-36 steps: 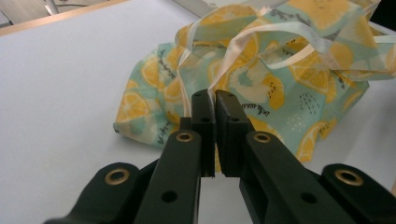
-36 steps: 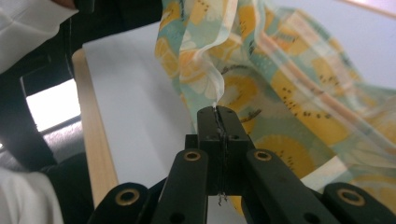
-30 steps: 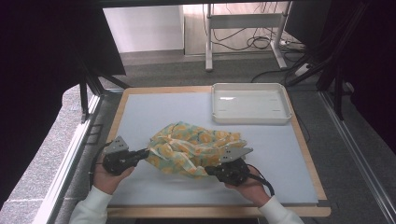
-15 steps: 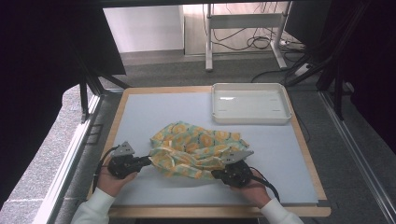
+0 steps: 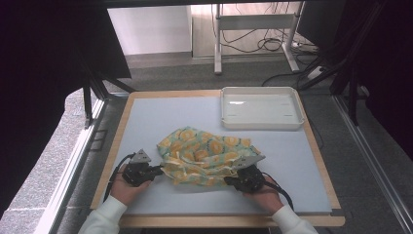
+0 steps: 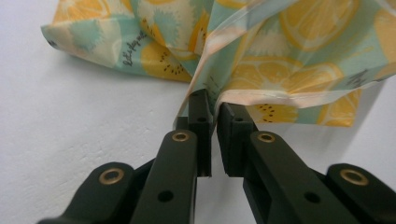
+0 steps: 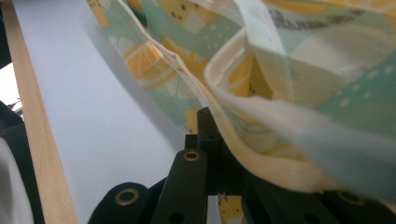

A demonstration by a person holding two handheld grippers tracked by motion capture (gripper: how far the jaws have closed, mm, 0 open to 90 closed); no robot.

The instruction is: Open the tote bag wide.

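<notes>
Since a second ago both hands have sunk toward the surface [image 5: 146, 122], so the cloth [image 5: 207, 156] has settled from a raised bundle into a lower, wider heap in the lower middle of the high view. The left gripper [image 6: 212, 109] and right gripper [image 7: 212, 126] each keep their jaws clamped on a hemmed edge. It is crumpled, lemon-printed yellow and teal.

Thin cloth printed with orange and yellow citrus slices on pale teal ground, cream hem [image 5: 207, 157]: crumpled, bunched in loose folds, lying on near middle of pale blue table [image 5: 160, 117]. Left and right near edges lifted slightly, hem folded over itself.
</notes>
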